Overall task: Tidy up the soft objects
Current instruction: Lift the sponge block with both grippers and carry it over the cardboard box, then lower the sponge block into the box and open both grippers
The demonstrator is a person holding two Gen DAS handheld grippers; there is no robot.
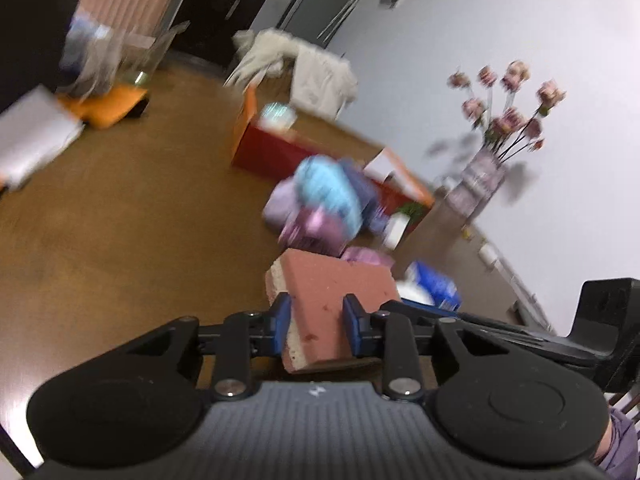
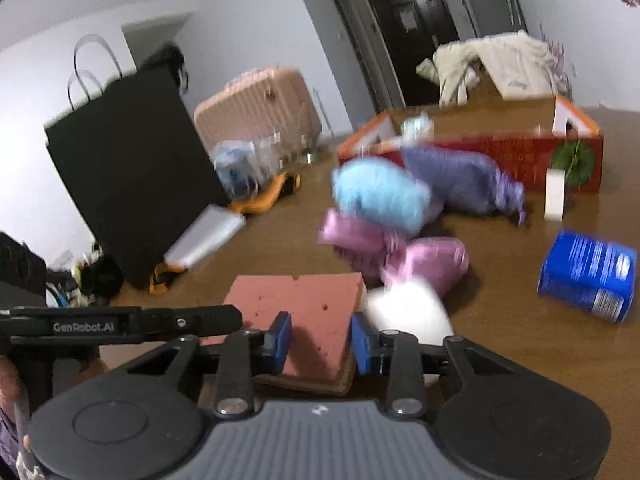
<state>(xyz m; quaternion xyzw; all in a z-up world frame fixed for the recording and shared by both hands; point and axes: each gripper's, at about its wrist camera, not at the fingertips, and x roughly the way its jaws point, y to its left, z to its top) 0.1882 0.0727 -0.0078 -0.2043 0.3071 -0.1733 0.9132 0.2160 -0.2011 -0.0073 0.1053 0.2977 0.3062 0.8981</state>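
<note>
Gripping: left gripper (image 1: 316, 322) and right gripper (image 2: 320, 340) jaws both clenched on one pink sponge (image 1: 332, 300), lifted just above table (image 1: 120, 208).
Risk: uneven pulling twists sponge loose, dropping it short of red box (image 2: 500, 156).

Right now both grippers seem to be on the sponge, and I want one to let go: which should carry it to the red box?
Right, probably. The right gripper pinches the sponge, and the box lies ahead, toward its side. The left gripper grips it too, but sits farther left.
</note>
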